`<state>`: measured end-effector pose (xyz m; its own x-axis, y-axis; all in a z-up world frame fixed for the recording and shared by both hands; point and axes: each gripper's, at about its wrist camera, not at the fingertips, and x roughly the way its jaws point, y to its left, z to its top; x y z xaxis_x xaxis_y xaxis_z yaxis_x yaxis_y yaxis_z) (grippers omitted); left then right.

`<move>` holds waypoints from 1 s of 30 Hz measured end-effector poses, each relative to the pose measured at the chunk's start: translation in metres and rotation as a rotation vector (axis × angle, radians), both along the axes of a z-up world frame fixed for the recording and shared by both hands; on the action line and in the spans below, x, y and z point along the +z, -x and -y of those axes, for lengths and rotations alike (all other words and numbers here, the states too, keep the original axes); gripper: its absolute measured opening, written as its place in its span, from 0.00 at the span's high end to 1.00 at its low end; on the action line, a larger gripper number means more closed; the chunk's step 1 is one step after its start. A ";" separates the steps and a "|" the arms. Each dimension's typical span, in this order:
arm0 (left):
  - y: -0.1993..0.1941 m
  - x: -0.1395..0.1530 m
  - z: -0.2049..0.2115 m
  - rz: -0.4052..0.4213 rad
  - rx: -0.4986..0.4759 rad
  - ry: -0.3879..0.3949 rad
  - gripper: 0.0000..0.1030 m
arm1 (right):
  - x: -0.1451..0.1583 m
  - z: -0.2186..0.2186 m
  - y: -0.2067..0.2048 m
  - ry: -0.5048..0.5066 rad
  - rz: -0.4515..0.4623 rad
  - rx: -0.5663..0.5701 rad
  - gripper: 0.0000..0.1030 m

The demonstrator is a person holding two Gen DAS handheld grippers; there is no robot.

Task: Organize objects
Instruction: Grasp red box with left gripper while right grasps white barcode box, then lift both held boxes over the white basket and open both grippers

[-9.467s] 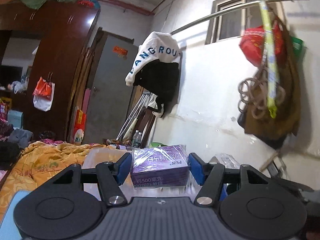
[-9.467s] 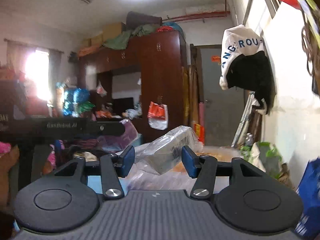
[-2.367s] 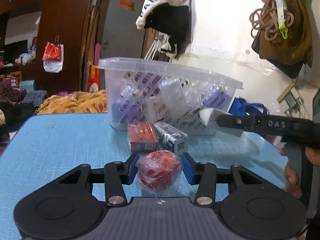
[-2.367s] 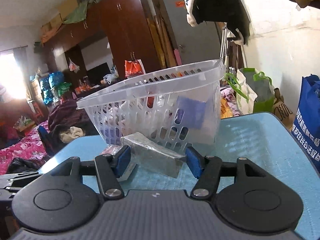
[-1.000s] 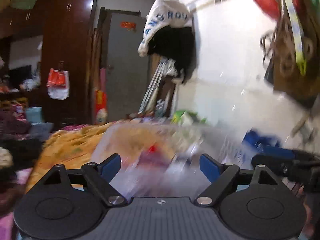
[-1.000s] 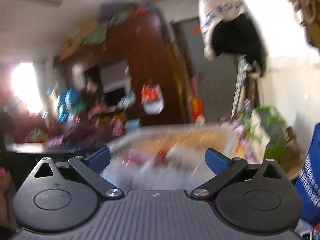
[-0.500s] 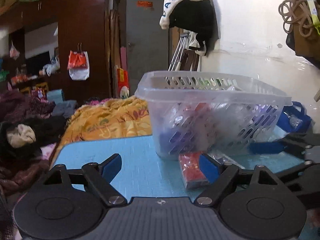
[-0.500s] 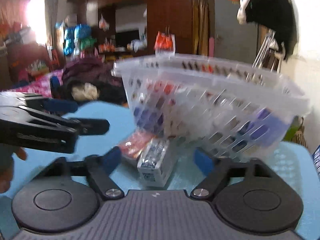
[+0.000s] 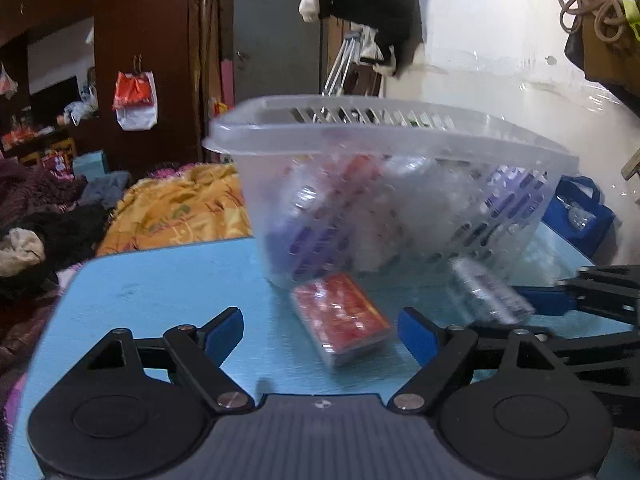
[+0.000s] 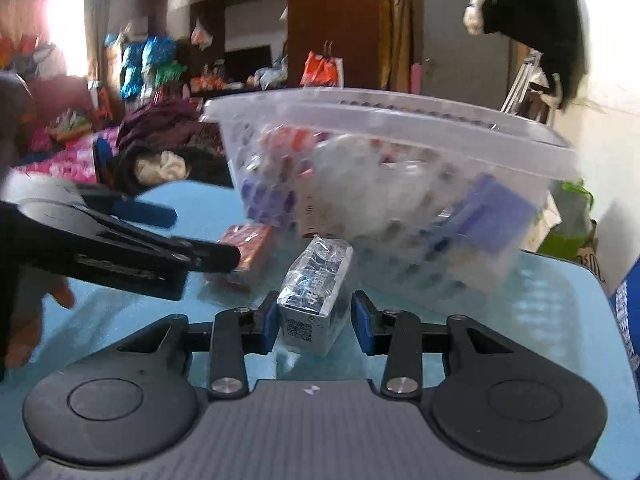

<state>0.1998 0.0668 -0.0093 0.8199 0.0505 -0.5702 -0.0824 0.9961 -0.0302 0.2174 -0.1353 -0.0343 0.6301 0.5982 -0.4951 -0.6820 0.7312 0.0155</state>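
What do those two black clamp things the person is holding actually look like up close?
Both look alike. The left gripper and the right gripper each have matte black linkage arms with silver pivot screws, two round black discs on a ribbed dark grey body with a small white mark at its front, and blue pads on the fingertips. No cables or sleeves show.

My right claw point(image 10: 314, 326) is closing around the clear-wrapped silvery packet point(image 10: 316, 292), one pad touching it, the other just beside. My left claw point(image 9: 320, 330), now empty and wide, is lowering toward the flat red wrapped packet point(image 9: 340, 316) on the desk point(image 9: 160, 288).
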 end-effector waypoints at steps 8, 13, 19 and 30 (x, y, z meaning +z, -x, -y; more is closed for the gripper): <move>-0.022 -0.010 0.027 -0.066 0.027 -0.025 0.24 | 0.003 0.035 -0.007 -0.124 -0.017 -0.034 0.60; -0.007 -0.010 0.025 -0.013 0.081 -0.040 0.46 | 0.005 0.035 -0.002 -0.145 0.022 -0.056 0.60; 0.037 0.004 0.023 0.175 0.069 -0.011 0.46 | 0.006 0.040 0.000 -0.181 0.056 -0.057 0.60; 0.052 0.010 0.014 0.270 0.044 0.044 0.46 | 0.009 0.037 0.015 -0.190 0.163 -0.047 0.60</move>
